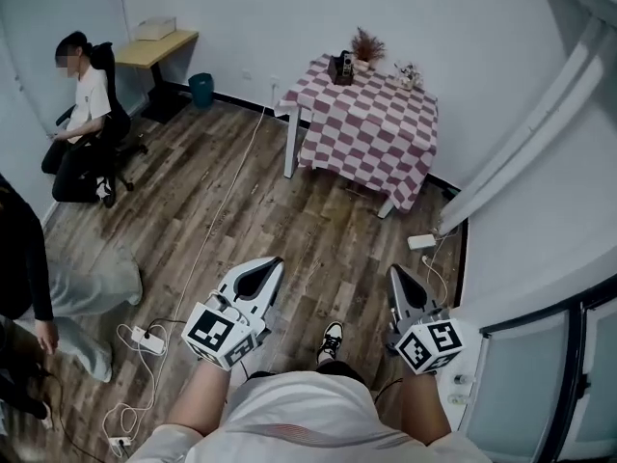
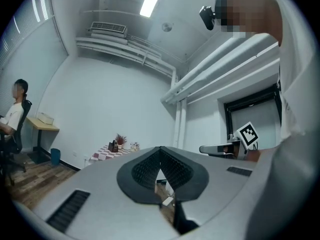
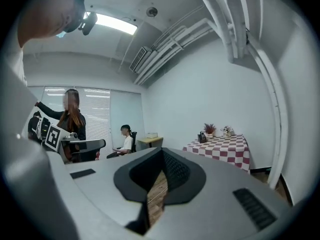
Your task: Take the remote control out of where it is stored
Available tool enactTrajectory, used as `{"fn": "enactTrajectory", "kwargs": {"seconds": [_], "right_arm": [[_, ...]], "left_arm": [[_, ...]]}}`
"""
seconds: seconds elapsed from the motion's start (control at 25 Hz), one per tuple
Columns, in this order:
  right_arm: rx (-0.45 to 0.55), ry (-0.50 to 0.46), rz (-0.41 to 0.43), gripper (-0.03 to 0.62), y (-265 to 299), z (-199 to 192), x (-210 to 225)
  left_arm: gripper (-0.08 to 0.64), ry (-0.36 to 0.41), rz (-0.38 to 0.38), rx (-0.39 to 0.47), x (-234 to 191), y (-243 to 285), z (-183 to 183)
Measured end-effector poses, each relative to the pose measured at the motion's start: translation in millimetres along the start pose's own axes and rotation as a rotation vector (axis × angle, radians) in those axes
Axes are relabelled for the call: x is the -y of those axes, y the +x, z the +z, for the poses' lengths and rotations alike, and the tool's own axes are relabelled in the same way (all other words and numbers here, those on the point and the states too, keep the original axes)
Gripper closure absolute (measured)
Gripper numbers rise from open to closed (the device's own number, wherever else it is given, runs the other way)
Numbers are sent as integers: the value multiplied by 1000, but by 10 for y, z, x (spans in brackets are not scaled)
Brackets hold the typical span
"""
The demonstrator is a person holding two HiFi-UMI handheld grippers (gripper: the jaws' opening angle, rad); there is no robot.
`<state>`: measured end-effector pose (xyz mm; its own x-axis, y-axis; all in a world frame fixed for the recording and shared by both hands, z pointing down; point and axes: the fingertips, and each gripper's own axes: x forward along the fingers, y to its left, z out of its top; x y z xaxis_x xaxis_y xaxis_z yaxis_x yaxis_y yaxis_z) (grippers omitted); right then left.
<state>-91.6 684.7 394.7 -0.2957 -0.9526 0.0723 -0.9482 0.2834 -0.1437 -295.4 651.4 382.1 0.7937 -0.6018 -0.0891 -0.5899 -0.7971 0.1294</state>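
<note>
A table with a red-and-white checked cloth [image 1: 371, 119] stands by the far wall, several steps ahead of me. On its back edge sits a small dark holder [image 1: 341, 68]; I cannot make out the remote control in it. The same table [image 3: 222, 146] and holder [image 3: 202, 137] appear small in the right gripper view, and the table [image 2: 106, 155] is tiny in the left gripper view. My left gripper [image 1: 275, 261] and right gripper [image 1: 395, 270] are held level over the wood floor. Both are shut with nothing between their jaws.
A person sits on an office chair [image 1: 82, 114] at far left, near a wooden desk [image 1: 159, 46] and a teal bin [image 1: 201, 90]. Another person [image 1: 24, 278] stands at the left edge. Cables and a power strip [image 1: 145, 339] lie on the floor. White pipes [image 1: 521, 152] run along the right wall.
</note>
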Motion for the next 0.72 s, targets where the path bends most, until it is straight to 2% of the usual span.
{"fn": "enactTrajectory", "kwargs": {"seconds": [0.32, 0.72], "right_arm": [[21, 14, 62, 578, 651, 309, 828], [1, 55, 104, 578, 1211, 378, 2097]], "left_arm": [[552, 31, 66, 1, -230, 921, 161], [552, 42, 162, -18, -353, 2154, 63]]}}
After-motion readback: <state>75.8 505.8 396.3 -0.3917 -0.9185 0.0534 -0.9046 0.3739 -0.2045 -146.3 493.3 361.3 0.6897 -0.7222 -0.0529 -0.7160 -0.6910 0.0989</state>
